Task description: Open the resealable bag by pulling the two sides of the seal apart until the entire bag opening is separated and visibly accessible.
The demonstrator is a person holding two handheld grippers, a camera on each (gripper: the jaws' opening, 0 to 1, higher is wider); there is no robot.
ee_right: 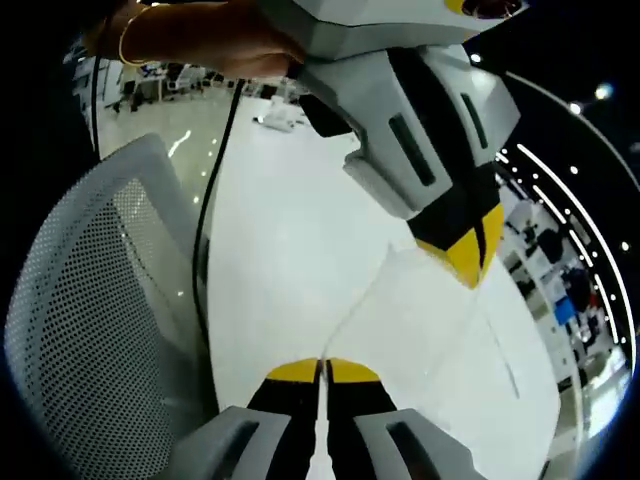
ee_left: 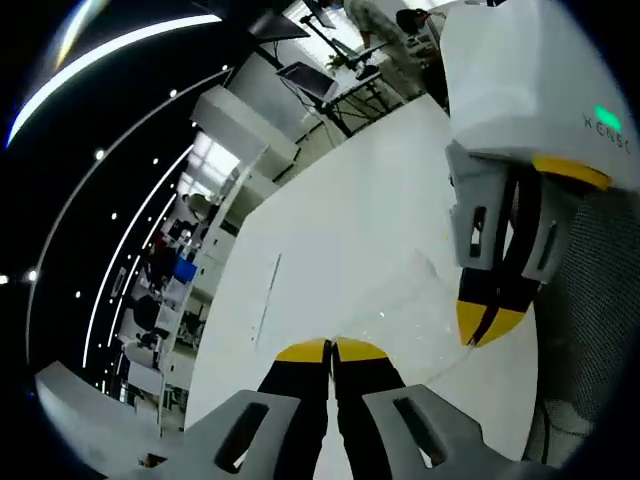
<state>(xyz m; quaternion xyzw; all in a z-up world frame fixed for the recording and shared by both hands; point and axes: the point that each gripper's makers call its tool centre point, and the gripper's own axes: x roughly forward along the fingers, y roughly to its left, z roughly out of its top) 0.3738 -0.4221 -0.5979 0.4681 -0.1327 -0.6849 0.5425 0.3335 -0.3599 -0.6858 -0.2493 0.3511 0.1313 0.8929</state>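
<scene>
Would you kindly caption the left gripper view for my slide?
Left gripper and right gripper pinch a clear bag above a white table.

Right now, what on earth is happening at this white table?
A person is holding two handheld grippers over a white table, working on a clear resealable bag. The left gripper and the right gripper are each pinched shut on an edge of the bag. A mesh chair stands beside the table.
</scene>
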